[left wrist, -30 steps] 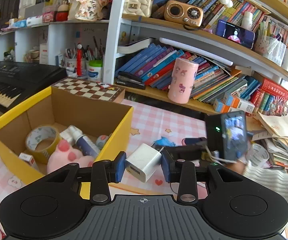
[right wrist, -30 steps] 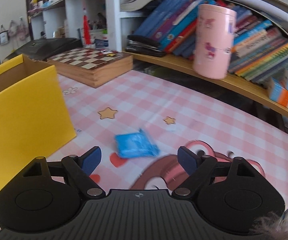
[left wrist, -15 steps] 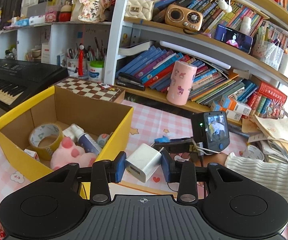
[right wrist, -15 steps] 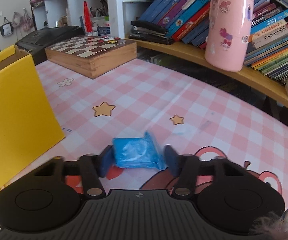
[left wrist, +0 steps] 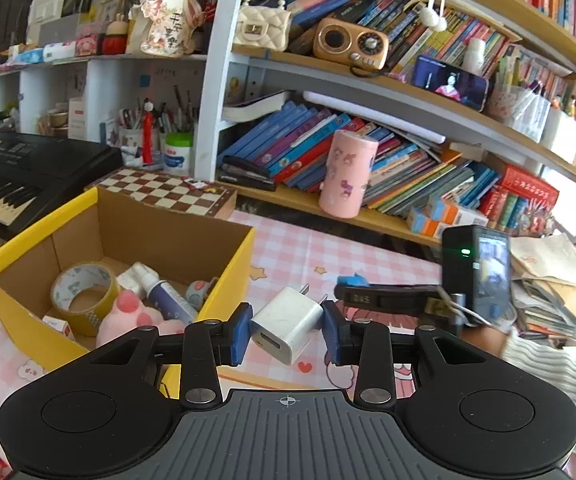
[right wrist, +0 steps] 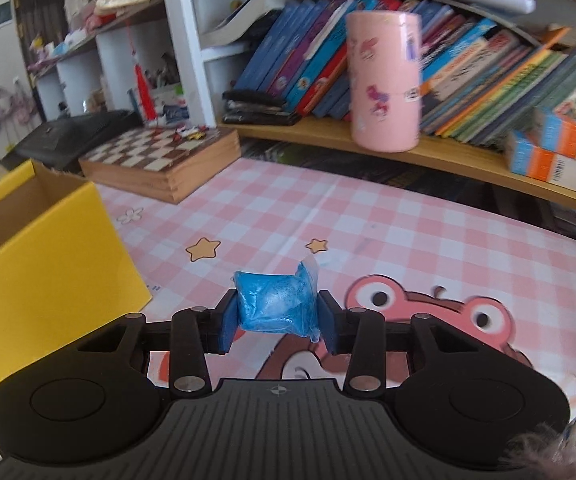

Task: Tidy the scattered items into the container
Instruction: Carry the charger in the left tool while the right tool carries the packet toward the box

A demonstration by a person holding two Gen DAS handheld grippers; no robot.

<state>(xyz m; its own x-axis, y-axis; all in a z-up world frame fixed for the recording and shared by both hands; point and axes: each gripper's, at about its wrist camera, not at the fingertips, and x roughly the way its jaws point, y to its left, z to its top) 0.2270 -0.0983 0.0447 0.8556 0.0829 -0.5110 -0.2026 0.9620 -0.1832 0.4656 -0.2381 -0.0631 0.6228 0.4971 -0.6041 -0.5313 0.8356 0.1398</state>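
My left gripper [left wrist: 287, 330] is shut on a white USB charger plug [left wrist: 286, 324] and holds it above the table, just right of the yellow cardboard box [left wrist: 230, 276]. The box holds a tape roll [left wrist: 82, 292], a pink paw toy [left wrist: 128, 318], a blue-white tube [left wrist: 166, 298] and other small items. My right gripper [right wrist: 275, 324] is shut on a blue plastic packet [right wrist: 275, 306], lifted a little off the pink checked tablecloth [right wrist: 368, 224]. The box's yellow wall [right wrist: 48, 264] stands to its left. The right gripper also shows in the left wrist view [left wrist: 352, 282].
A wooden chessboard box [right wrist: 160, 160] lies behind the yellow box. A pink cylinder tin [right wrist: 384, 84] stands on the low bookshelf with books. A black keyboard [left wrist: 16, 168] is at far left. A paper stack [left wrist: 548, 292] lies at the right.
My right gripper moved onto the blue packet, shut on it and raised it slightly. My left gripper kept hold of the charger and stayed beside the box.
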